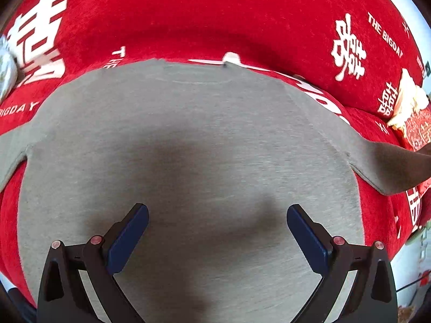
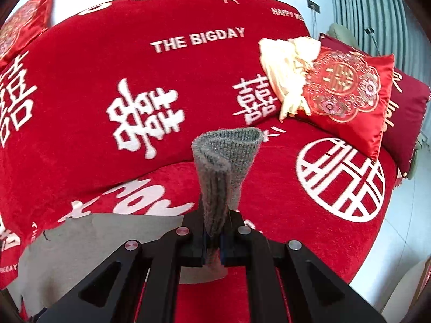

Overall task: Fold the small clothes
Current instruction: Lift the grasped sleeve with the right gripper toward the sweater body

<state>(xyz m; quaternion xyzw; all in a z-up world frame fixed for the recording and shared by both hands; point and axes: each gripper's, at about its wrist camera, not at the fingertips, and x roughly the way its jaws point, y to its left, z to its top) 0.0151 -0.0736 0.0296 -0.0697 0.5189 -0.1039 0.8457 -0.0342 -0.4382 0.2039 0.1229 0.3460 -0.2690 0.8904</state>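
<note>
Fingers, right gripper (image 2: 215,245): pinched tight on the ribbed cuff (image 2: 229,156) of the grey knit sweater (image 1: 188,140).
Fingers, left gripper (image 1: 217,231): spread wide, empty, above the sweater's body.
Sweater: spread flat on the red sofa cover (image 2: 80,102).
Risk: sleeve probably drags the body askew, since nothing pins it.

The left gripper (image 1: 217,238) was matte black, its two angular arms ending in flat dark-blue pads (image 1: 128,238). Round pivot pins sat on the linkages, silver with a reddish tint, two a side. The right gripper (image 2: 214,245) wore the same black frame, with four plain silver pins (image 2: 244,229) and triangular cut-outs in its outer arms.
</note>
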